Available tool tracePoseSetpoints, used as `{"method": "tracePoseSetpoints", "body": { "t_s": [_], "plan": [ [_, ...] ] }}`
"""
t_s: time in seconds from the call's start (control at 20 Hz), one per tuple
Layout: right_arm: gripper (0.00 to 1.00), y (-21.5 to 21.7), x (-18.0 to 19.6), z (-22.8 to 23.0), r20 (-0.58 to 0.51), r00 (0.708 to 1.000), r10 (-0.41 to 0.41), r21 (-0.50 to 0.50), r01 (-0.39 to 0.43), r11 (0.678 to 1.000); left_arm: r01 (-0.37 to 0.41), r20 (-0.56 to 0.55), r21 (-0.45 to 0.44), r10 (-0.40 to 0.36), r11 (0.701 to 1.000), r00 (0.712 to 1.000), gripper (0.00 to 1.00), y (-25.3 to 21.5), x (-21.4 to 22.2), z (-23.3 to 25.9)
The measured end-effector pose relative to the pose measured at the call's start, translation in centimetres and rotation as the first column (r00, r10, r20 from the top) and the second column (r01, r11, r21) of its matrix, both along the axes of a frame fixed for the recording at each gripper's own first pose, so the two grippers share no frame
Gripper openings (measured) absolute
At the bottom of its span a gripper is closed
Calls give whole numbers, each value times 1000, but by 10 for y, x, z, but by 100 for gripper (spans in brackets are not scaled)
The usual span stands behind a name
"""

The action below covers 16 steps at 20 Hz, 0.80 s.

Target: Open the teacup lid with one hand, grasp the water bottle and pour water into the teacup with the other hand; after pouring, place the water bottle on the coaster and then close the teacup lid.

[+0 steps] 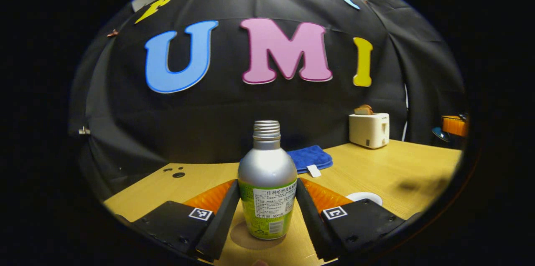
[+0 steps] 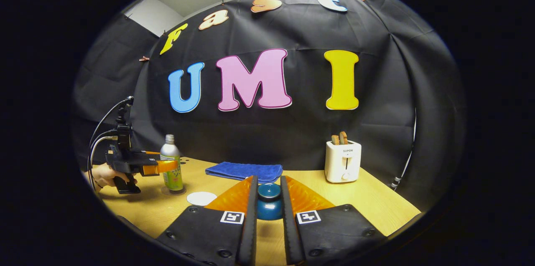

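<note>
In the right gripper view, going left to right, a person's hand (image 2: 102, 175) holds the left hand-held gripper (image 2: 167, 166) at the far left of the pale wooden bench (image 2: 376, 203). Its orange fingers reach to the silver metal water bottle with a green label (image 2: 171, 165), which stands upright and uncapped on a faint round mark on the bench. Just beside the bottle's base lies a flat white round coaster (image 2: 201, 198), bare. Behind, a folded blue cloth (image 2: 244, 171) lies near the black cloth wall, and farther right stands a white toaster (image 2: 343, 160) with bread slices in its slots, well apart from the rest.

In the left gripper view the bottle (image 1: 267, 186) sits between the left hand-held gripper's (image 1: 267, 203) two black pads, which press its labelled sides; its threaded neck is open.

The right hand-held gripper (image 2: 268, 203) stands narrow, its pads against both sides of the dark blue glazed teacup lid (image 2: 268, 191), which rests on the blue teacup (image 2: 269, 212), partly hidden between the fingers.
</note>
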State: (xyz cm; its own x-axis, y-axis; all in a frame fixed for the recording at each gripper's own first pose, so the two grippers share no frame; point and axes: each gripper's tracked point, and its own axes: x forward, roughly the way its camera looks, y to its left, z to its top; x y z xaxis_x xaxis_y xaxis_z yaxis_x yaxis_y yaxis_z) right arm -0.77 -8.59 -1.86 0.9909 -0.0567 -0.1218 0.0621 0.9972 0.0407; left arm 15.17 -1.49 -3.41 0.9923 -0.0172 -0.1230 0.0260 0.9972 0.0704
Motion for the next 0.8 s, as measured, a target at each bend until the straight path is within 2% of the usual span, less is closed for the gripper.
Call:
{"method": "tracePoseSetpoints", "body": {
  "t_s": [0.15,0.2,0.25,0.3,0.35,0.45,0.5,0.55,0.6,0.65,0.8],
  "plan": [
    [31,2,1,-2,-6,1000,4,3,-4,1000,-44,-18,-88,42,995,999,81,23,3,-15],
    [36,2,1,-2,-7,1000,4,1,-4,1000,-50,-29,-101,47,994,998,81,26,3,-19],
    [31,2,1,-2,-7,1000,2,-2,-3,1000,-55,-35,-108,51,993,998,81,26,4,-22],
    [31,1,2,-2,-6,1000,1,-3,-1,1000,-55,-20,-116,53,992,998,81,25,6,-17],
    [26,1,2,-2,-6,1000,1,-3,-1,1000,-56,-15,-116,55,992,998,81,25,4,-16],
    [36,3,2,-6,-13,1000,4,-1,-4,1000,-47,-35,-109,44,993,998,82,24,2,-22],
    [31,3,2,-7,-16,1000,5,-2,-5,1000,-35,-42,-107,31,994,999,82,24,2,-22],
    [36,4,3,-8,-19,1000,6,-1,-6,1000,-30,-50,-106,24,994,998,83,25,2,-24],
    [31,5,4,-10,-21,1000,9,1,-9,1000,-29,-56,-100,23,995,998,84,28,2,-24],
    [31,7,4,-11,-23,1000,13,3,-13,1000,-26,-55,-100,21,995,998,98,27,5,-30],
    [31,17,6,-15,-29,999,34,18,-33,999,-20,-52,-96,15,995,999,97,24,-2,-27]
  ]
}}
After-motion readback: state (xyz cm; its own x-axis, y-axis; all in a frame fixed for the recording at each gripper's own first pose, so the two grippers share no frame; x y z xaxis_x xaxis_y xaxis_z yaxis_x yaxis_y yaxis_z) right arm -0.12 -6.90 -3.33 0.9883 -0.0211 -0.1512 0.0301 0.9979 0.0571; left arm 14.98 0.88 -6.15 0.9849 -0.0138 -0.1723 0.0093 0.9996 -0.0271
